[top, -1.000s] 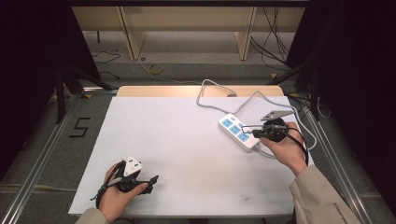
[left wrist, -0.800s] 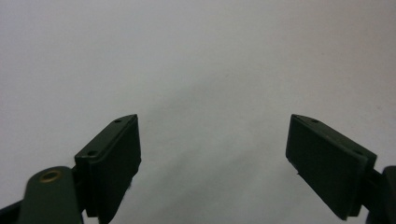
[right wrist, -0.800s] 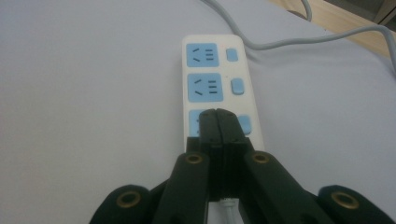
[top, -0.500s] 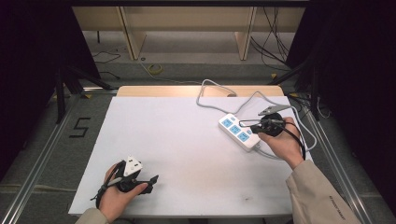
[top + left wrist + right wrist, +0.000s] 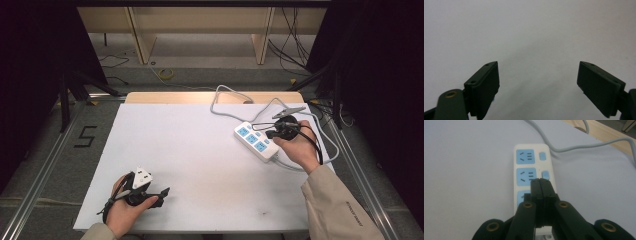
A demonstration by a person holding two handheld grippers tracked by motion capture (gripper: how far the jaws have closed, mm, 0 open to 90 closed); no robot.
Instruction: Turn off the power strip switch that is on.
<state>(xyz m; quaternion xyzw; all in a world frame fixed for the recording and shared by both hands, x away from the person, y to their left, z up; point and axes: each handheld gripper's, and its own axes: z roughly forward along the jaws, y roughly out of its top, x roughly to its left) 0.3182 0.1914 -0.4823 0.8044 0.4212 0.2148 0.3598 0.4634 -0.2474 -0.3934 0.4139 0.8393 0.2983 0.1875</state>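
We see a white three-socket power strip with blue faces (image 5: 256,141) at the white table's (image 5: 200,150) right, its grey cable (image 5: 225,102) looping far. Our right gripper (image 5: 540,181), jaws clenched empty, hovers over it. Our left gripper (image 5: 537,82), near-left, gapes released. A "5" (image 5: 85,136) marks the floor.

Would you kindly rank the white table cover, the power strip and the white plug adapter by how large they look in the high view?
1. White table cover, largest by far.
2. Power strip, a long bar with three blue sockets.
3. White plug adapter, smallest; it sits nearer the camera, by the left hand, yet looks smaller than the strip.
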